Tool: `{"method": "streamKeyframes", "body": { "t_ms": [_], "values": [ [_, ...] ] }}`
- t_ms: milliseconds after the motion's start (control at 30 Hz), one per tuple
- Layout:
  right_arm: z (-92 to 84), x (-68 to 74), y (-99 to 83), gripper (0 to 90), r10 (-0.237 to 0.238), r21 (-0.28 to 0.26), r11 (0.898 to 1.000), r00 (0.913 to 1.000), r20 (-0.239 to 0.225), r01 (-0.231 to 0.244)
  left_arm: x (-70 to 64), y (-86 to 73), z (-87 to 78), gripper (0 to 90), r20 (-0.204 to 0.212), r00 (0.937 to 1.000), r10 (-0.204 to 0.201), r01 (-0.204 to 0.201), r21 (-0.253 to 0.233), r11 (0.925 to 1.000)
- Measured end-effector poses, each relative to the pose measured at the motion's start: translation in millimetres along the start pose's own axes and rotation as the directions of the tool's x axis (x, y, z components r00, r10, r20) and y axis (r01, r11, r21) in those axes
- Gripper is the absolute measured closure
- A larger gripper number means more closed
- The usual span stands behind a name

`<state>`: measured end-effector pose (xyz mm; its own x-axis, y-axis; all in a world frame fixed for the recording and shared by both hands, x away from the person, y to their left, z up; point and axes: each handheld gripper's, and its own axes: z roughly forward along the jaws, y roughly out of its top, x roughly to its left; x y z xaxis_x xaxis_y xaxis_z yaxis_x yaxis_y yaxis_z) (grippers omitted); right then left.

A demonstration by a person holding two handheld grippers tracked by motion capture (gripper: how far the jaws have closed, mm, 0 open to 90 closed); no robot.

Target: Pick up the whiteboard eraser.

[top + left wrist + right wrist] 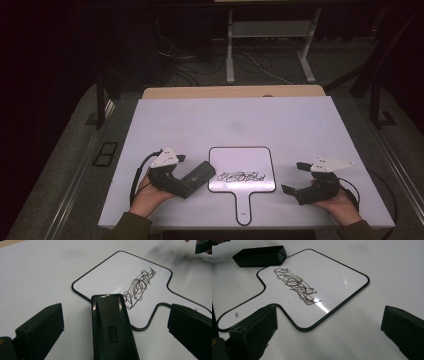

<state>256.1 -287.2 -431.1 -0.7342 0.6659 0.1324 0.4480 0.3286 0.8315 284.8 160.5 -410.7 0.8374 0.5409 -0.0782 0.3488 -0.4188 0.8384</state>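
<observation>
My left gripper [192,175] has its jaws open around the eraser [197,178], whose long axis points right and slightly far, tip at the board's [242,170] left edge. My right gripper [295,178] rests on the desk [240,120], jaws open, empty.

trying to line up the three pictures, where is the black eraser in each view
High view: the black eraser lies left of centre, at the left edge of the paddle whiteboard, by the left tongs.
Left gripper view: bottom centre, between the two open jaws, its far end over the whiteboard's edge.
Right gripper view: top left, beyond the whiteboard's corner.
Shared landmark: the dark scribble on the whiteboard.
</observation>
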Motion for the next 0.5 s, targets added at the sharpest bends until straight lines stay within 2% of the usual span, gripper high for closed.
{"method": "streamKeyframes", "body": {
  "t_ms": [333, 500],
  "values": [
    [-0.7, -0.1, 0.2, 0.0, 0.004, -0.005, 1.000, 1.0000, -0.001, -0.004, -4.4, 3.9, 7.4, 3.3, -0.007, 1.0000, 0.006, -0.006, 0.011, 0.9999],
    [0.4, -0.6, -0.3, 0.0, 0.001, -0.004, 1.000, 1.0000, -0.003, -0.001, -6.4, 4.3, 13.7, 5.4, -0.007, 0.9999, 0.010, -0.010, 0.039, 0.9992]
  ]
}}
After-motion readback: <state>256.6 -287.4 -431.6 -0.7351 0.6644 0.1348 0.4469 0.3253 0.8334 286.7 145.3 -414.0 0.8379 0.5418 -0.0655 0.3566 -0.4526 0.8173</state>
